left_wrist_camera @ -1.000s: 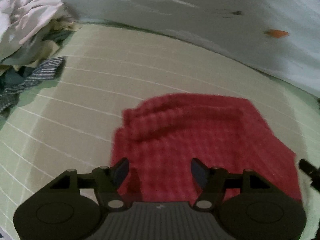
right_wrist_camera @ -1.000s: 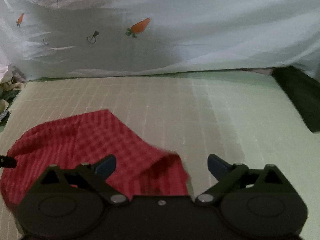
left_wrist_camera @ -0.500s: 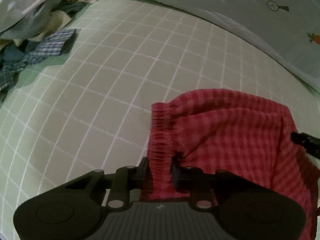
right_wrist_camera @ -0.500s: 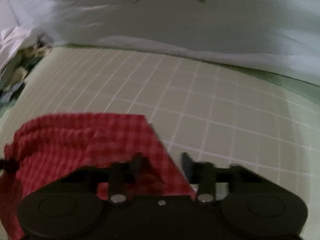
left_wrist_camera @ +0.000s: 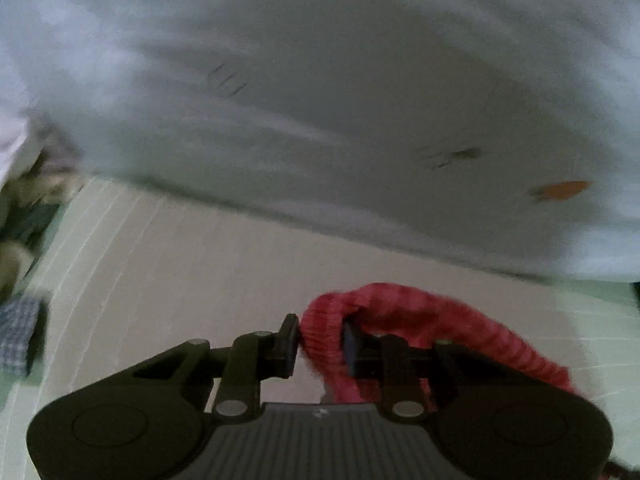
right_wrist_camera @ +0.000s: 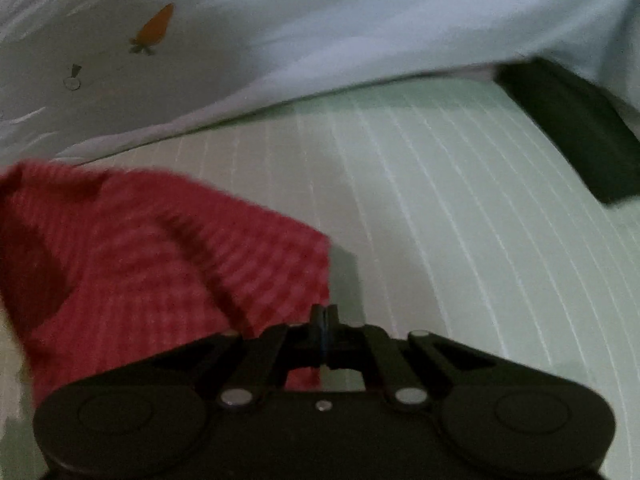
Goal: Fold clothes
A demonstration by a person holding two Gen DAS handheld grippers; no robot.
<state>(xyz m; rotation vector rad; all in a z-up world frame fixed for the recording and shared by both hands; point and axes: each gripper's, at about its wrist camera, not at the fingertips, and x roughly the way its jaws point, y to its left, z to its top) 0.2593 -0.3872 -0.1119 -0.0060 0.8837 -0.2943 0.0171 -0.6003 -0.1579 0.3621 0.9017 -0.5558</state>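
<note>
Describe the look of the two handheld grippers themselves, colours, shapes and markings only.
Both are matte black. The left gripper has a wide body with two rounded lobes, a ribbed grey panel between them bearing a small white mark, silver pivot pins, and flat rectangular fingers. The right gripper has the same lobed shape and silver pins, with bluish pads. No cables or sleeves show.

No words, labels, brands or numbers can be read in either view. The pale sheet (right_wrist_camera: 360, 20) carries only small printed pictures: an orange carrot (right_wrist_camera: 154, 30) at 11 o'clock in the right view.
</note>
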